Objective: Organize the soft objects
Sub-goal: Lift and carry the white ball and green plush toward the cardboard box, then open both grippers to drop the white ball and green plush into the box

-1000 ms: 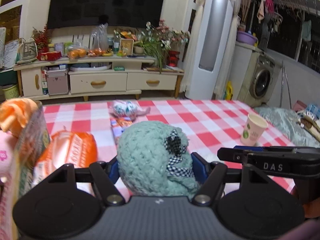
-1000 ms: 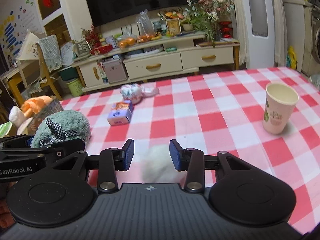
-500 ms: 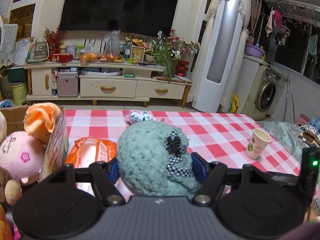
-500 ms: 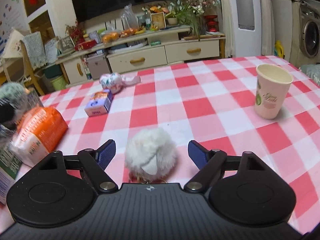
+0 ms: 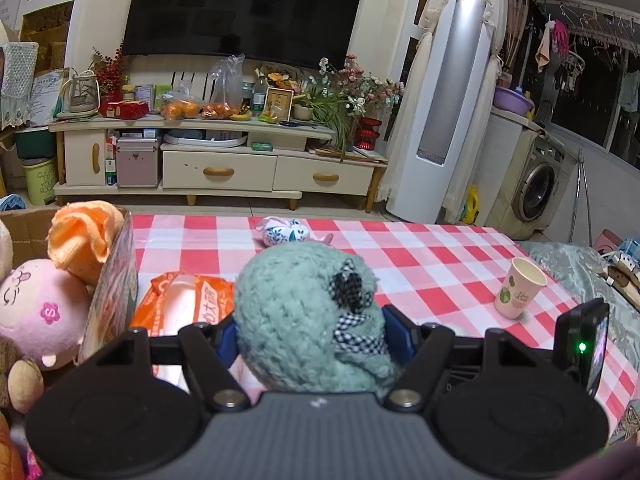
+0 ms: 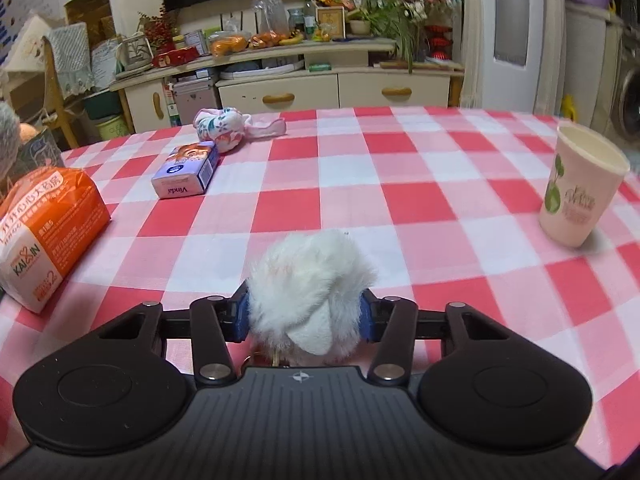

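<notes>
My left gripper (image 5: 308,332) is shut on a teal knitted plush (image 5: 304,312) with a checked bow, held above the table next to a cardboard box (image 5: 116,288) at the left. The box holds a pink plush (image 5: 36,312) and an orange cloth (image 5: 84,236). My right gripper (image 6: 306,314) is shut on a white fluffy pompom (image 6: 308,280), low over the red-checked tablecloth (image 6: 400,200). A floral rolled sock (image 6: 220,128) lies at the far side of the table; it also shows in the left wrist view (image 5: 286,230).
An orange tissue pack (image 6: 44,220) and a small purple tissue box (image 6: 188,170) lie at the left of the table. A paper cup (image 6: 580,192) stands at the right. A TV cabinet (image 5: 216,160) stands beyond the table.
My right gripper opened around the white pompom, then closed on it. My left gripper rose and moved left toward the box with the teal plush.
</notes>
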Motion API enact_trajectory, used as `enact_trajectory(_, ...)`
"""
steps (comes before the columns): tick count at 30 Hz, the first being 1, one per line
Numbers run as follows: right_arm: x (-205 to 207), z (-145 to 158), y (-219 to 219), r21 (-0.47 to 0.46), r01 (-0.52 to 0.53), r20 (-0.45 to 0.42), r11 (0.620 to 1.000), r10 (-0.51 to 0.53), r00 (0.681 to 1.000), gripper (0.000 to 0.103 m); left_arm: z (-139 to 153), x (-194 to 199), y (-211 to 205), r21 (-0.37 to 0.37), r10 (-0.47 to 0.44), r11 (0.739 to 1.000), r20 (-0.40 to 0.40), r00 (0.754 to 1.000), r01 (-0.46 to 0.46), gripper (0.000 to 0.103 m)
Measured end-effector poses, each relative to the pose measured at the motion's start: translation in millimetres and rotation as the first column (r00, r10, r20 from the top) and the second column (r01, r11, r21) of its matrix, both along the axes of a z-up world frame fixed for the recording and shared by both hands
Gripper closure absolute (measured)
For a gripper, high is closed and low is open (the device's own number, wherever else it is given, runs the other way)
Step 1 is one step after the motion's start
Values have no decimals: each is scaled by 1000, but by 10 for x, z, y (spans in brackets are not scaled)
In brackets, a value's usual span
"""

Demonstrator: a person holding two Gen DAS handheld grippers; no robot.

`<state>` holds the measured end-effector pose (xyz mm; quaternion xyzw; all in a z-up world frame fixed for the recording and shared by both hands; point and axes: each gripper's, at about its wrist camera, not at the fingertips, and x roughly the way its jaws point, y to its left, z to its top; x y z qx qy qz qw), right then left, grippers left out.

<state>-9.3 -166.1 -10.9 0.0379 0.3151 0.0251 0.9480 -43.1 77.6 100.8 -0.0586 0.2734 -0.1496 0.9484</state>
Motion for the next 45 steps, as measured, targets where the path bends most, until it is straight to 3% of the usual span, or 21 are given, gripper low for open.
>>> enact_trajectory(11, -124, 628, 109, 58, -45, 104, 997, 39, 994, 44, 184, -69, 195, -39, 21, 999, 50, 999, -19, 33)
enact_trajectory(29, 73, 1597, 1011, 101, -257, 232, 961, 229, 945, 44, 438, -93, 733, -113, 140, 985, 124, 982, -126, 33)
enact_trajectory(37, 156, 1826, 1487, 92, -331, 269, 939, 296, 916, 44, 472, -111, 1092, -140, 234, 966, 131, 963, -216, 33)
enact_trajectory(45, 281, 1862, 1866, 133, -413, 267, 901, 369, 890, 44, 497, -111, 1564, -146, 377, 922, 132, 917, -358, 33)
